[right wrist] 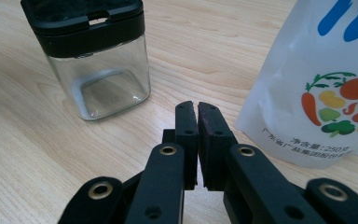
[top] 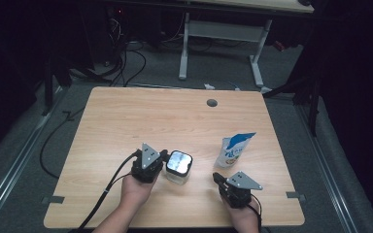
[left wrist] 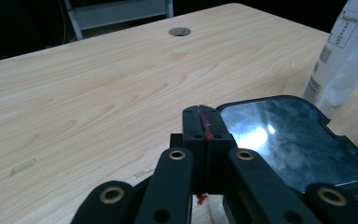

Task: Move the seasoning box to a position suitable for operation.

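Light wood-grain table [top: 126, 121], round grommet hole [top: 211, 103] near far edge. White stand-up plastic pouch with blue lettering and vegetable print [top: 234, 150] upright at right of centre, near half of table. Clear square glass jar with black lid [top: 178, 166] upright left of pouch, well apart from it, lid on. Left gripper [top: 164, 159] just beside jar's left side, at lid height; jaws pressed together, nothing between them; contact with lid hard to tell. Right gripper [top: 217, 177] low over table on near side of pouch, aimed between jar and pouch; jaws clenched to a hairline gap, holding nothing.
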